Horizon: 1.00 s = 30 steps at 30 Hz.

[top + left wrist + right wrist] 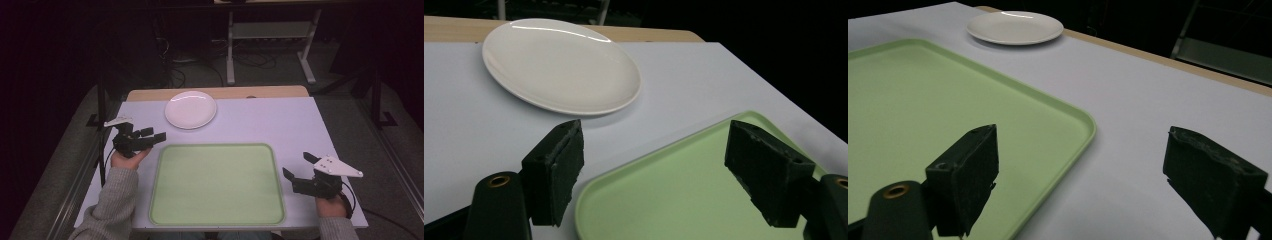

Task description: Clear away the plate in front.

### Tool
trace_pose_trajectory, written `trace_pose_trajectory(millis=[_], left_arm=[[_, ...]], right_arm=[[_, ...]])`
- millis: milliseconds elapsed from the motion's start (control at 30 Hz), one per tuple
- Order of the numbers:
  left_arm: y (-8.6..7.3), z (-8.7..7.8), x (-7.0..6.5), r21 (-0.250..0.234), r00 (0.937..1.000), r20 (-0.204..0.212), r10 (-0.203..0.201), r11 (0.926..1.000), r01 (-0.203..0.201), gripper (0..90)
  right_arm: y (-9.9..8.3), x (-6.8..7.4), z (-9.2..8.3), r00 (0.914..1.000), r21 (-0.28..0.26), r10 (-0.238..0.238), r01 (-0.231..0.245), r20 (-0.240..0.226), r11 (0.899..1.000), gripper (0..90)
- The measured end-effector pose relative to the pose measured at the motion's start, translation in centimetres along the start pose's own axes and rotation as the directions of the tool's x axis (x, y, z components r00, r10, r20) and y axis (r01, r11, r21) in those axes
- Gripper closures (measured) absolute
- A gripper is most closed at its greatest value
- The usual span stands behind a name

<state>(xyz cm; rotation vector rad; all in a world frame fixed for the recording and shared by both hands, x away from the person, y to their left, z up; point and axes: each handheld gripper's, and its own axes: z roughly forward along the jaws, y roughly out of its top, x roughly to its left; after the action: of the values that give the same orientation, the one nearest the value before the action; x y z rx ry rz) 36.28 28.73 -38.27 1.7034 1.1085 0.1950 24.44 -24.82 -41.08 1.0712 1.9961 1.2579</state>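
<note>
High view: my left gripper (150, 135) hovers at centre left, its fingers spread wide and holding nothing, just beside the upper-left corner of the green tray (217, 185). My right gripper (298, 167) sits at lower right, fingers likewise wide and bare, just off the tray's right edge. The white plate (190, 109) lies above the tray, in the upper middle, on the pale counter (280, 122), near my left gripper and well apart from my right.
</note>
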Motion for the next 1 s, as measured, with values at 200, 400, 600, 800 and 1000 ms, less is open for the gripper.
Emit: trace_pose_trajectory(millis=[200,400,600,800,1000], left_arm=[[1.9,1.7,1.1,0.007,0.9989,-0.006,-0.047,0.9989,0.047,23.7],[3.3,3.2,2.0,0.014,0.9946,-0.012,-0.103,0.9946,0.103,23.5],[3.8,4.4,3.0,0.003,0.9789,-0.009,-0.204,0.9789,0.204,23.6],[3.8,5.7,4.7,0.029,0.9576,-0.035,-0.286,0.9574,0.287,24.8],[3.6,7.5,5.8,0.046,0.9315,-0.035,-0.362,0.9305,0.363,27.3]], right_arm=[[0.0,-0.1,0.0,1.0000,-0.005,0.002,-0.002,-0.003,1.000,13.7],[0.1,-0.1,-0.1,1.0000,-0.010,0.005,-0.005,-0.004,1.000,13.7],[0.1,-0.1,-0.1,1.0000,-0.011,0.007,-0.008,-0.005,1.000,13.6],[0.1,-0.1,0.0,0.9999,-0.011,0.006,-0.006,-0.012,1.000,13.7],[0.1,-0.1,0.0,0.9999,-0.012,0.010,-0.010,-0.012,1.000,13.7]])
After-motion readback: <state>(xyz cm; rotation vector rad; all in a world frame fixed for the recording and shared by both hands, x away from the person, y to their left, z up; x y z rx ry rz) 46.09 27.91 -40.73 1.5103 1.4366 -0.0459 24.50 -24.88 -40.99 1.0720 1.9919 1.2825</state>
